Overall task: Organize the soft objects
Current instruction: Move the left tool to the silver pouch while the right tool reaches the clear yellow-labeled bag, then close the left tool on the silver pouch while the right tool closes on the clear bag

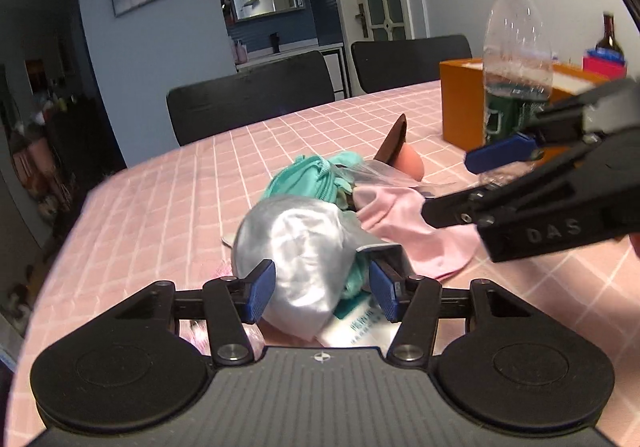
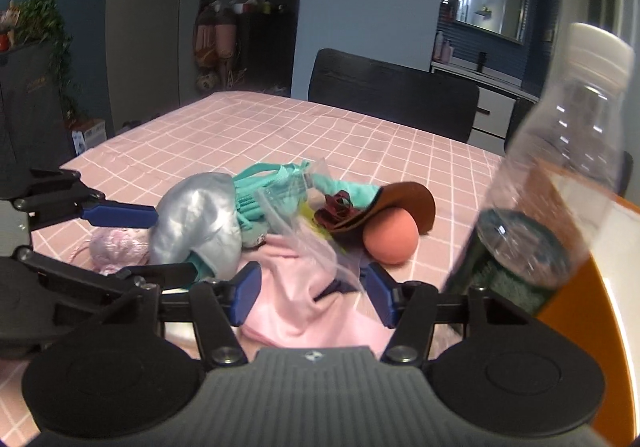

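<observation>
While half-open around silver cloth (image 1: 296, 247) and pink cloth (image 2: 296, 303), neither hand-held gripper (image 1: 322, 293) (image 2: 314, 297) visibly clenched; next: squeeze, lift apart.

The left tongs (image 1: 322, 295) point forward and downward over the bench, their blue-padded fingers (image 1: 261, 289) standing apart to either side of a soft bundle; whether the pads press on it cannot be told. The right tongs (image 2: 312, 297) reach in from the right side, also tilted downward, crossing close ahead of the left pair, their jaws likewise parted with soft cloth lying between the fingers (image 2: 249, 293). No hand or sleeve shows clearly in either wrist view.
</observation>
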Demonstrator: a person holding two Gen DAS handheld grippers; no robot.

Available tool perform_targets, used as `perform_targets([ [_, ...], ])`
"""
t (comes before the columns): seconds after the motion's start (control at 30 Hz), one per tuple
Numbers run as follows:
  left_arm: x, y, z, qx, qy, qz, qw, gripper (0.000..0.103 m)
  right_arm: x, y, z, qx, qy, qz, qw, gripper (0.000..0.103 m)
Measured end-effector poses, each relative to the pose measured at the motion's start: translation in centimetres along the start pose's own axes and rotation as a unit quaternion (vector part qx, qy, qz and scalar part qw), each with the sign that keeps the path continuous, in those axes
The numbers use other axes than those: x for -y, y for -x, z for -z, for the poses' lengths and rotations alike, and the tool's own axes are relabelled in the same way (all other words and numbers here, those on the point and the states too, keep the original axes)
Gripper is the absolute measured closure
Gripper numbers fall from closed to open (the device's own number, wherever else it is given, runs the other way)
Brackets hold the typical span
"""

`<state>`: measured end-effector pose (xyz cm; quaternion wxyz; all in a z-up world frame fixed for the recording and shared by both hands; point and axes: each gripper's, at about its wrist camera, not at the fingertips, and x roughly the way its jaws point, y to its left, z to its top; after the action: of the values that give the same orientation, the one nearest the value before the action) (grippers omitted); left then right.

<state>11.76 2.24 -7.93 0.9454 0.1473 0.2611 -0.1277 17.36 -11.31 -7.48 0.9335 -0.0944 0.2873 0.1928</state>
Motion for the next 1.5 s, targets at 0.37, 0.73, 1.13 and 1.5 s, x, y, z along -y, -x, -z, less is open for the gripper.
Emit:
perform_targets([
  [0.37,0.1,-0.3,-1.2,0.031,-0.023,-0.016,0.9991,0.095,-0.1,-2.1,-1.7,-0.002,0.018,-0.037,0.999,0.098],
  [0.73,-0.9,6.1,-1.9,0.072,0.04,-0.009,0.9966,0.103,-0.6,4.8,-1.1,0.036,0.004,-0.058,0.998,0.103],
  [1.13,1.6,8.5,1.0,0.009,0.104,0.078,0.9915,0.103,-0.4,11.3,4.3,-0.014,-0.059,-0.103,0.993,0.103],
  [1.5,1.6,5.3,3.8,-0.054,0.083,0.013,0.995,0.062,1.0,6.4,6.2,-0.063,-0.066,-0.03,0.995,0.091],
])
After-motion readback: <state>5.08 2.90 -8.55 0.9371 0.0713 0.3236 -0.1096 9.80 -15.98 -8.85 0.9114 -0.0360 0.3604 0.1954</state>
